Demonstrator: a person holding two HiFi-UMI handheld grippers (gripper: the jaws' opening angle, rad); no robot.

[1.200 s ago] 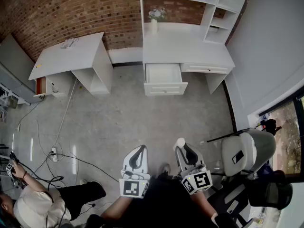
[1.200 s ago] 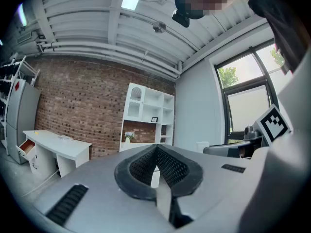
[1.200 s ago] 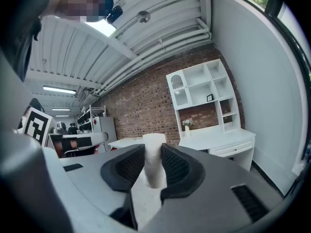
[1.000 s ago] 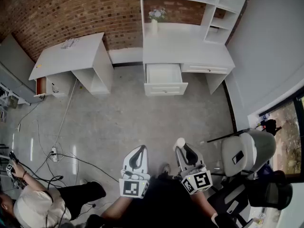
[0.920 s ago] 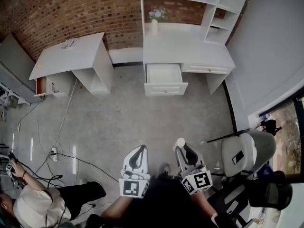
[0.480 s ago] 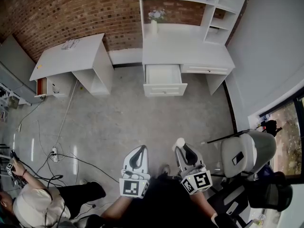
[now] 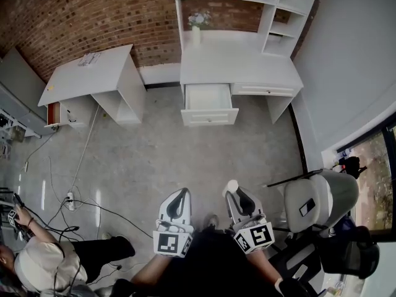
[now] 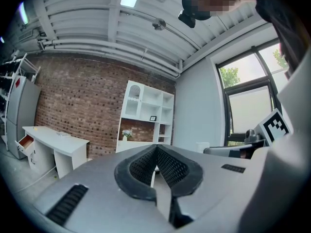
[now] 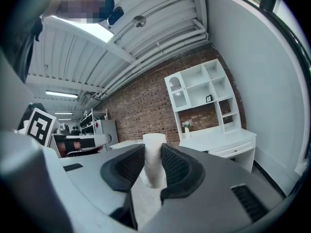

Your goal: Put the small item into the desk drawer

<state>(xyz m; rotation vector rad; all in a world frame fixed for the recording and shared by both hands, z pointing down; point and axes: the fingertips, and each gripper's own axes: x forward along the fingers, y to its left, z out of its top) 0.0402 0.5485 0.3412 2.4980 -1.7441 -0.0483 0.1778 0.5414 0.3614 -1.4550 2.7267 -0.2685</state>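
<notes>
The white desk [image 7: 247,64] with a hutch stands against the brick wall, far across the floor. Its left drawer [image 7: 209,117] is pulled open and looks empty. Both grippers are held low, close to the person's body. My right gripper [image 7: 234,190] is shut on a small white cylinder-shaped item [image 7: 232,185]; in the right gripper view this item [image 9: 153,161] stands upright between the dark pads. My left gripper [image 7: 181,192] is shut with nothing in it, its pads [image 8: 167,165] meeting at the tips.
A second white desk [image 7: 93,73] stands at the left, with an orange drawer [image 7: 53,111] open beside it. A grey office chair [image 7: 318,197] is close on the right. Cables [image 7: 74,209] lie on the floor near a seated person [image 7: 43,268]. A vase [image 7: 197,28] stands on the hutch desk.
The head view has shifted slightly, so the desk and open drawer sit a little further left. Both grippers keep their places and the right one still holds the white item.
</notes>
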